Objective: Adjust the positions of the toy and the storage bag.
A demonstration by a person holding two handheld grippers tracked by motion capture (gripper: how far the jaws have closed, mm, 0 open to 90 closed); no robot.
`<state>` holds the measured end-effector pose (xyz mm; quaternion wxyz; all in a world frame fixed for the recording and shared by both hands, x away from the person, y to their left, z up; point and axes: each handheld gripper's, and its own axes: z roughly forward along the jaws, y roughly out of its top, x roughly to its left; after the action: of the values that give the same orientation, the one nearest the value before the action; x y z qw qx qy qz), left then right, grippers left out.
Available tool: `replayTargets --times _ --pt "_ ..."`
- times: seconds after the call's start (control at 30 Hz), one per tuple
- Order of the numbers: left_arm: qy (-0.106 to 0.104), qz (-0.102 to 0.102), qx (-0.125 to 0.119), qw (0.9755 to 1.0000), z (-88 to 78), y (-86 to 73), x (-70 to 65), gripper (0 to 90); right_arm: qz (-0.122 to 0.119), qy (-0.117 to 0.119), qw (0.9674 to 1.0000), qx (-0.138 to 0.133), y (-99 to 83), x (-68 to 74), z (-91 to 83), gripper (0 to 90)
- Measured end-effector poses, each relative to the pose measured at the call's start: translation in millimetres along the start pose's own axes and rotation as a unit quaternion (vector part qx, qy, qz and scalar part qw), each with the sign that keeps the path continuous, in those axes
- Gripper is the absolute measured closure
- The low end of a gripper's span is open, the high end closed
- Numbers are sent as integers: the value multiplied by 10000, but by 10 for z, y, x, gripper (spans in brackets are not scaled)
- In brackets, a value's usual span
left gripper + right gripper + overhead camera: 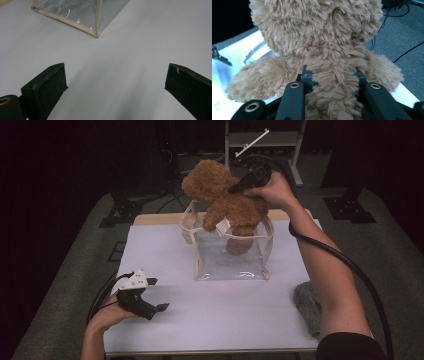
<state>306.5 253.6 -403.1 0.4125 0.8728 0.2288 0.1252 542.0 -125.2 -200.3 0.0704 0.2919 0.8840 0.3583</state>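
My right gripper [239, 186] has its fingers clamped on the brown teddy bear [225, 195], squeezing its body from both sides; the bear hangs above the open top of the clear plastic bag [232, 255], which stands on the white counter [210, 315] near its far edge; its long axis tilts, head up and toward the far left, legs down, one foot already inside the bag's mouth; the right gripper view brings the fur up close, pinched between my fingers [294, 100], which the high view is too far off to show; my left gripper [116, 87] rests low over the counter's near left part, fingers spread wide with nothing between them, and its view looks along bare counter to a bottom corner of the bag [96, 32]; a grey furry thing [307, 305] lies by my right forearm.
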Motion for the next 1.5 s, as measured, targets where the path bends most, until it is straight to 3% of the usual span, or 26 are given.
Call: replayTargets --times 0.1,0.37,0.57,0.7,0.83,1.0,1.1,1.2,1.37,1.5 --pt "-13 17 6 10000 -3 3 -3 31 -169 44 9997 178 -33 49 82 647" --pt "-14 6 -2 10000 -7 -1 -3 31 -297 173 9978 573 -171 105 305 646" --pt "-27 14 24 10000 -6 -3 -4 31 -348 278 9935 1044 -380 100 503 646" --pt "-28 17 28 10000 -3 1 -7 31 -358 279 9918 1192 -477 97 569 641" --pt "-34 16 43 10000 8 4 -11 31 -426 314 9923 1116 -491 110 542 584" --pt "-29 18 28 10000 -3 6 -12 31 -532 371 9935 930 -497 152 533 439" --pt "-23 21 26 10000 -8 8 -14 31 -540 366 9945 815 -479 161 519 431" --pt "-26 20 30 10000 -4 8 -13 31 -547 485 9960 519 -399 188 460 422" --pt "-17 25 14 10000 -5 10 -17 31 -627 503 9960 396 -298 255 477 417" --pt "-17 24 -5 10000 -14 10 -18 31 -748 602 9953 147 -153 342 540 407"
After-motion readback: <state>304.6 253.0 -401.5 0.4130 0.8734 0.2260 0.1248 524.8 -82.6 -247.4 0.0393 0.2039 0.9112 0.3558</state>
